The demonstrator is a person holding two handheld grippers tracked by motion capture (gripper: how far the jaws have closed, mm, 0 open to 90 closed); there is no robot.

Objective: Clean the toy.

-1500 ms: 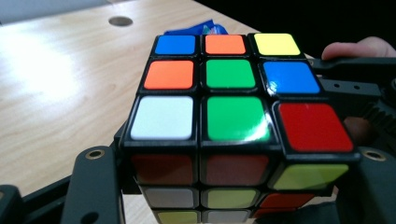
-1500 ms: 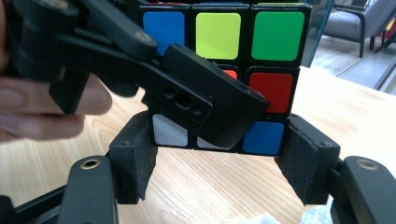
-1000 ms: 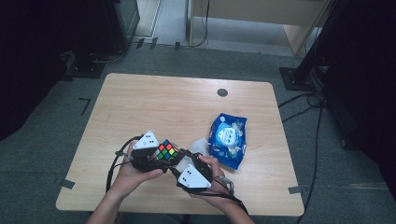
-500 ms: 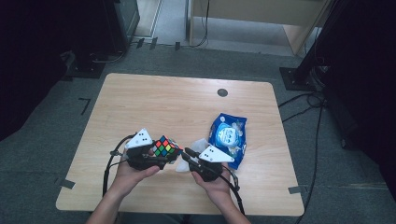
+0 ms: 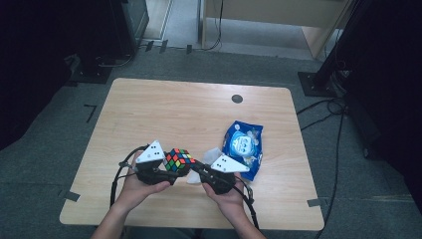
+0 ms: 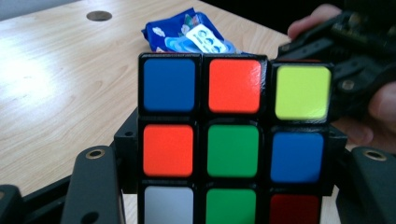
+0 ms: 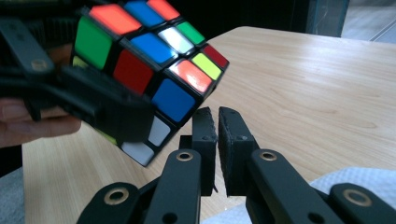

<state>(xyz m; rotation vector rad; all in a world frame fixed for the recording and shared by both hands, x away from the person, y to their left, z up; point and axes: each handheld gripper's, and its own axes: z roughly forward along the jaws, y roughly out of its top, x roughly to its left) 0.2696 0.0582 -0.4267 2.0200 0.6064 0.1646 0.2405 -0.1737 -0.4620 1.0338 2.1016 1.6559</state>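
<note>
With the left gripper (image 5: 166, 172) clamped on the cube (image 5: 179, 160) above the table's (image 5: 164, 112) near edge, the right gripper (image 7: 217, 116), just closed on nothing, should reopen to grip a side layer squarely, clear of the blue pack (image 5: 243, 148) beyond.

cube (image 6: 232, 140) bottom row cut by the left gripper view's lower edge, wipes pack (image 5: 243, 148) print too small to read

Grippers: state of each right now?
Left gripper: shut on the puzzle cube.
Right gripper: shut, jaws just closed with nothing between them.
</note>
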